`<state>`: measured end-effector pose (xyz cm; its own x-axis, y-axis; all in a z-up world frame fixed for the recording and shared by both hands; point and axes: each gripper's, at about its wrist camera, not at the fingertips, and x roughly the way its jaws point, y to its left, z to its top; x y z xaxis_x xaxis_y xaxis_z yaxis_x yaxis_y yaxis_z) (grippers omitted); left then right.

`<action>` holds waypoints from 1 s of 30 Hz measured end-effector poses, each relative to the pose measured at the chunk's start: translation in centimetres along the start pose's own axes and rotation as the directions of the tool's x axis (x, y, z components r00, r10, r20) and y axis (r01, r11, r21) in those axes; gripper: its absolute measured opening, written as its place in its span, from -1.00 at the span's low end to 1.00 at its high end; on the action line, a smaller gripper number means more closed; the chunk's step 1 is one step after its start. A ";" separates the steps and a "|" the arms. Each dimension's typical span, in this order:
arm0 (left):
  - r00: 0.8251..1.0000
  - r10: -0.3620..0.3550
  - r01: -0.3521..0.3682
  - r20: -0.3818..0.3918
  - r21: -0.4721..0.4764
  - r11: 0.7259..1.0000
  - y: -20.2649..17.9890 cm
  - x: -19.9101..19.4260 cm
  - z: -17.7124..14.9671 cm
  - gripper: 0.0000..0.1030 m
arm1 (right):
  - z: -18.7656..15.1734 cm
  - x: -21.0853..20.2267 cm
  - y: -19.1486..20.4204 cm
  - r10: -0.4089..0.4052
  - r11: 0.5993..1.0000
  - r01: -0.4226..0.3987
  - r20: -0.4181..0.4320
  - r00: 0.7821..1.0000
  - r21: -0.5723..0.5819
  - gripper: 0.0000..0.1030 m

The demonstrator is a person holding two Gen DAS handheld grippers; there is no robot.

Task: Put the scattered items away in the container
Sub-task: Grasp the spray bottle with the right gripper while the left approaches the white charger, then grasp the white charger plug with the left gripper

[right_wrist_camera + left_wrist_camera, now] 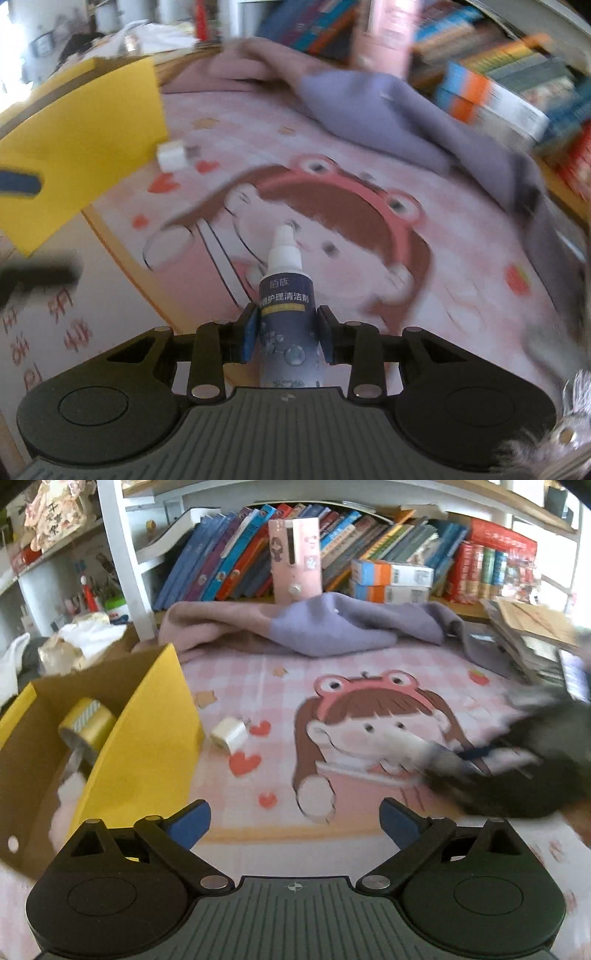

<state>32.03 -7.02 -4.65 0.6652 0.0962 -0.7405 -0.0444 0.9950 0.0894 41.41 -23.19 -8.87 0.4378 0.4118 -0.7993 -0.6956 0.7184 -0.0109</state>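
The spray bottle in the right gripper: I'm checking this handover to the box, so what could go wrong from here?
1. The right gripper pinches the spray bottle low on its smooth body, nozzle forward; it could twist or slip.
2. The yellow cardboard box has a raised flap facing the mat; the bottle could clip it.
3. The white charger plug beside the box could get knocked away.

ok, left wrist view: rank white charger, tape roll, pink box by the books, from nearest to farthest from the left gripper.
1. Tape roll: left of the left gripper, inside the yellow box.
2. White charger: on the mat, just right of the yellow box; close to the tape in range, so that order is loose.
3. Pink box: plainly farthest, upright against the books, beyond the cloth.
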 end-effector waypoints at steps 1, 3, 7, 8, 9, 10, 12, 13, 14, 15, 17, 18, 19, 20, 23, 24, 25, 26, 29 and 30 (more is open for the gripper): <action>1.000 0.019 -0.019 0.009 0.002 1.000 -0.1 0.7 0.6 0.83 | -0.7 -0.6 -0.2 -0.005 1.000 0.005 0.000 1.000 0.007 -0.39; 0.996 0.076 -0.077 0.039 0.012 0.997 -0.5 2.3 1.8 0.81 | -2.1 -1.7 -0.1 -0.005 0.999 0.005 -0.001 1.000 0.032 -0.38; 0.981 0.189 -0.185 0.052 -0.071 0.980 -0.3 6.3 3.9 0.70 | -3.8 -3.3 1.0 0.011 0.994 -0.012 0.012 1.000 0.108 -0.38; 0.978 0.208 -0.203 0.033 -0.120 0.972 0.0 7.2 4.2 0.63 | -4.2 -3.5 1.3 0.014 0.991 -0.017 0.018 1.000 0.131 -0.38; 0.974 0.225 -0.220 0.011 -0.171 0.961 0.3 8.1 4.4 0.56 | -4.3 -3.5 1.6 0.020 0.989 -0.024 0.026 0.999 0.149 -0.38; 0.971 0.238 -0.234 -0.005 -0.210 0.949 0.5 8.8 4.5 0.53 | -4.5 -3.5 1.9 0.026 0.987 -0.031 0.033 0.999 0.160 -0.38; 0.961 0.275 -0.274 -0.032 -0.266 0.924 0.8 10.2 4.7 0.49 | -4.6 -3.5 2.4 0.027 0.986 -0.033 0.041 0.999 0.162 -0.38; 0.954 0.295 -0.296 -0.047 -0.290 0.910 0.9 10.8 4.7 0.49 | -4.6 -3.5 2.6 0.030 0.986 -0.036 0.042 0.999 0.160 -0.38; 0.949 0.308 -0.312 -0.063 -0.317 0.896 1.1 11.3 4.8 0.49 | -4.6 -3.4 2.6 0.034 0.987 -0.041 0.043 0.998 0.157 -0.38; 0.946 0.315 -0.323 -0.079 -0.343 0.882 1.4 11.8 4.8 0.49 | -4.6 -3.5 2.6 0.041 0.987 -0.048 0.044 0.998 0.156 -0.38; 0.942 0.323 -0.333 -0.090 -0.365 0.870 1.4 12.4 4.8 0.49 | -4.8 -3.6 2.3 0.055 0.985 -0.062 0.047 0.997 0.162 -0.38; 0.940 0.327 -0.338 -0.094 -0.364 0.868 1.4 12.7 4.8 0.48 | -4.9 -3.6 2.2 0.061 0.984 -0.069 0.048 0.997 0.167 -0.38; 0.940 0.329 -0.340 -0.095 -0.368 0.865 1.4 12.8 4.7 0.48 | -5.0 -3.6 2.0 0.066 0.982 -0.073 0.048 0.997 0.173 -0.38; 0.941 0.328 -0.336 -0.089 -0.380 0.862 1.5 12.8 4.6 0.35 | -5.1 -3.6 1.9 0.069 0.981 -0.076 0.048 0.996 0.177 -0.38; 0.954 0.292 -0.294 -0.068 -0.404 0.866 1.9 12.4 4.5 -0.17 | -5.3 -3.8 1.9 0.071 0.980 -0.079 0.045 0.996 0.185 -0.38; 0.960 0.274 -0.277 -0.064 -0.396 0.876 1.8 12.3 4.6 -0.18 | -5.3 -3.8 1.8 0.071 0.979 -0.078 0.043 0.997 0.190 -0.38; 0.964 0.259 -0.262 -0.060 -0.379 0.887 1.8 12.2 4.6 -0.19 | -5.4 -3.9 1.7 0.069 0.977 -0.075 0.040 0.997 0.198 -0.38; 0.969 0.241 -0.244 -0.054 -0.360 0.901 1.6 12.0 4.5 -0.19 | -5.5 -4.0 1.7 0.063 0.976 -0.070 0.037 0.997 0.206 -0.39; 0.987 0.156 -0.163 -0.048 -0.304 0.939 1.2 11.4 4.3 -0.19 | -5.9 -4.4 1.4 0.023 0.974 -0.028 0.026 0.999 0.227 -0.39; 0.992 0.120 -0.128 -0.044 -0.288 0.949 0.9 11.0 4.1 -0.19 | -6.1 -4.5 1.3 0.005 0.973 -0.010 0.022 1.000 0.230 -0.39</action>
<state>42.37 -5.19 -10.00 0.6212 0.2165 -0.7531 -0.3419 0.9397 -0.0119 35.04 -27.51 -8.93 0.4466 0.4275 -0.7860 -0.5501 0.8240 0.1356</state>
